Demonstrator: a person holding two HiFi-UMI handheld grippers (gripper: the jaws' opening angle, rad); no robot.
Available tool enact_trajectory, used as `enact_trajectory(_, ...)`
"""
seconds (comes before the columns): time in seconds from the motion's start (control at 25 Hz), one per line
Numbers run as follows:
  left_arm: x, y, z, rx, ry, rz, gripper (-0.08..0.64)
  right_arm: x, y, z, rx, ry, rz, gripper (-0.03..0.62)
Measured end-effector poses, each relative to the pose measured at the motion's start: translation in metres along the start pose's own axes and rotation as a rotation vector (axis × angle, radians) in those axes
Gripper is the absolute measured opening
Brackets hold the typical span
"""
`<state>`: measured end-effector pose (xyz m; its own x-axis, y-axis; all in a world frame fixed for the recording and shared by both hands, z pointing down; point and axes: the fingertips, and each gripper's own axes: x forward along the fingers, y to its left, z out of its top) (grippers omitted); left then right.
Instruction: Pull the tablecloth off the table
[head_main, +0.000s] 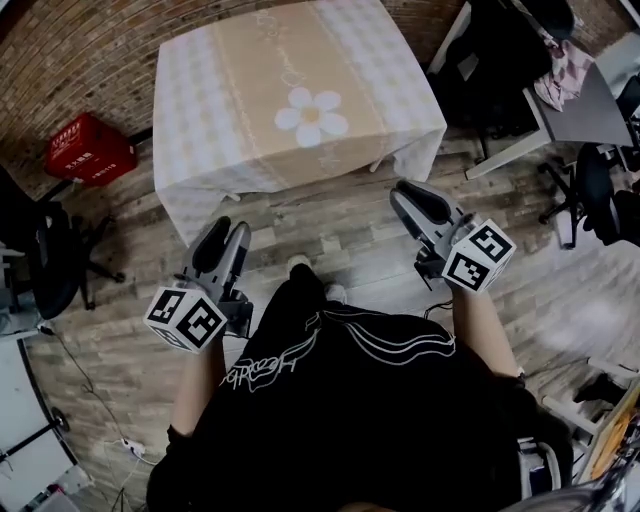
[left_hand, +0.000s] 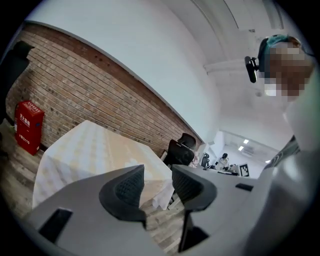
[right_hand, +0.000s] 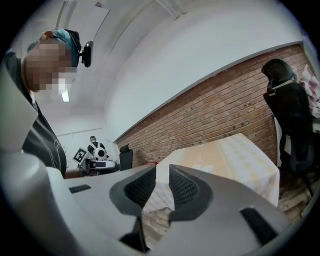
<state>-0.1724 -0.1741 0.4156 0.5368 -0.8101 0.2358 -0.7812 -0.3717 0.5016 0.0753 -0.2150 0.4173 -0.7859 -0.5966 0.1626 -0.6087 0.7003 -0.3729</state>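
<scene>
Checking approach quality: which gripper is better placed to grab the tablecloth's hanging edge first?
Probably the left gripper: its empty jaws stand wider apart, close to the tablecloth hem. The right gripper is also close, but its jaws are barely apart.

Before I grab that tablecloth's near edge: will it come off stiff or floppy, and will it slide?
The tablecloth is probably floppy: its hanging corner falls in soft folds. It likely slides off easily, since nothing stands on it. Pulled, it may bunch and trail onto the floor.
</scene>
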Motion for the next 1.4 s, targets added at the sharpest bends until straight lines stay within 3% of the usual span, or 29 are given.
enact_trajectory(0.2, -0.001, 0.046, 0.0, 0.004, -0.009, 0.089, 0.204, 0.018, -0.028, -0.006, 0.041, 0.009, -0.032, 0.083)
enact_trajectory(0.44, 0.005, 0.116, 0.021, 0.006, -0.029, 0.211, 0.221, 0.05, -0.073, -0.014, 0.067, 0.038, -0.077, 0.135)
enact_trajectory(0.64, 0.008, 0.171, 0.019, 0.159, 0.044, 0.355, 0.233, 0.078, -0.125, -0.024, 0.083, 0.072, -0.15, 0.182)
enact_trajectory(0.8, 0.004, 0.212, 0.02, 0.208, 0.053, 0.473, 0.236, 0.095, -0.156, -0.024, 0.107, 0.068, -0.211, 0.201)
enact_trajectory(1.12, 0.011, 0.269, -0.004, 0.212, 0.132, 0.527, 0.242, 0.081, -0.219, -0.044, -0.091, 0.208, -0.392, 0.238)
enact_trajectory(1.4, 0.016, 0.318, -0.02, 0.207, 0.15, 0.602, 0.258, 0.039, -0.289, -0.08, -0.041, 0.217, -0.536, 0.245)
